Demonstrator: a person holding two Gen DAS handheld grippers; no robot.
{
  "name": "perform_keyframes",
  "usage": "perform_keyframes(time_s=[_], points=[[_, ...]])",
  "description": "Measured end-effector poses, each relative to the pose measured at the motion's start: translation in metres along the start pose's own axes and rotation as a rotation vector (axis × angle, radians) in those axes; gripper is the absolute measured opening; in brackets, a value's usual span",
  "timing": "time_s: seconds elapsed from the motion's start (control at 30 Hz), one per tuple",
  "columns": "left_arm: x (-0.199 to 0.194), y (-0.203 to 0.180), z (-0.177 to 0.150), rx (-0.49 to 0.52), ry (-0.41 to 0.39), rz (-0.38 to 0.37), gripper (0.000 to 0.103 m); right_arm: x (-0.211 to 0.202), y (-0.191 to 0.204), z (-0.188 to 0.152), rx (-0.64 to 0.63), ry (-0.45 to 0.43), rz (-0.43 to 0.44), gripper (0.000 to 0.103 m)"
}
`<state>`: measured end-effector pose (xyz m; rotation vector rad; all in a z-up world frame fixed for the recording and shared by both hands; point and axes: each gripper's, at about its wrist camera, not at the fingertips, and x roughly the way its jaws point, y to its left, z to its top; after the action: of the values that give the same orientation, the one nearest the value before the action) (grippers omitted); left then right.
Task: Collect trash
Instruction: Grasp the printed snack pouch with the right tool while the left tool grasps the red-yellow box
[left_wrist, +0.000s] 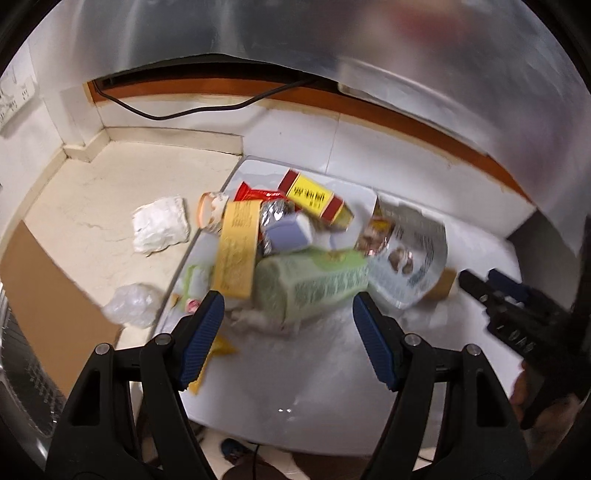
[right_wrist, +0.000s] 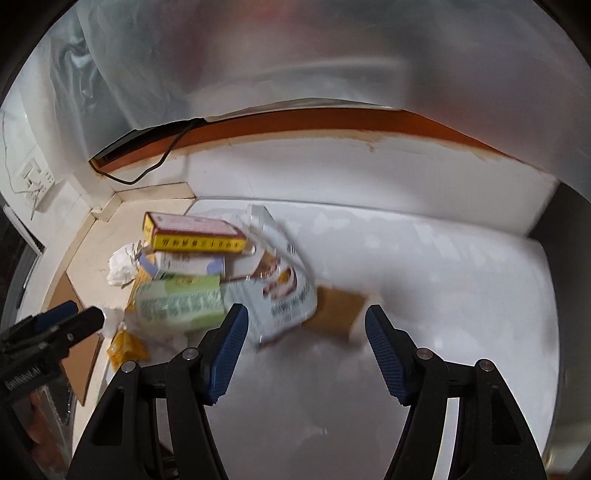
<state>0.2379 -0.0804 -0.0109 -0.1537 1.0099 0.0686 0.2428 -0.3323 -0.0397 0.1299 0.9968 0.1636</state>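
A heap of trash lies on a white surface (left_wrist: 314, 369): a green packet (left_wrist: 310, 284), a yellow-and-red box (left_wrist: 314, 197), a long yellow carton (left_wrist: 236, 251), a pale purple box (left_wrist: 288, 232) and a silver snack bag (left_wrist: 410, 251). My left gripper (left_wrist: 288, 306) is open, its jaws either side of the green packet's near end. My right gripper (right_wrist: 304, 325) is open over the silver bag (right_wrist: 280, 295) and a brown card piece (right_wrist: 338, 308). The green packet (right_wrist: 181, 302) and yellow-red box (right_wrist: 195, 236) lie to its left. Each gripper shows in the other's view: the right one (left_wrist: 480, 291), the left one (right_wrist: 74, 317).
On the beige floor (left_wrist: 92, 206) lie a crumpled white paper (left_wrist: 160, 223) and a clear plastic wad (left_wrist: 133, 304). A brown cardboard sheet (left_wrist: 48, 302) lies at left. A translucent plastic sheet (left_wrist: 332, 44) hangs above. A black cable (left_wrist: 166, 114) runs along the wall.
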Motion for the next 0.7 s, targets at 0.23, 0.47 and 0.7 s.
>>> perform_keyframes(time_s=[0.23,0.47,0.7], points=[[0.026,0.002,0.039,-0.074,0.024,-0.031,0.070,0.052,0.001,0.032,-0.070,0.041,0.051,0.059],[0.058,0.011,0.068,-0.103,0.069,-0.040,0.070,0.082,0.001,0.043,-0.123,0.064,0.072,0.048],[0.088,0.016,0.081,-0.125,0.121,-0.067,0.070,0.106,0.013,0.045,-0.158,0.083,0.084,0.030]])
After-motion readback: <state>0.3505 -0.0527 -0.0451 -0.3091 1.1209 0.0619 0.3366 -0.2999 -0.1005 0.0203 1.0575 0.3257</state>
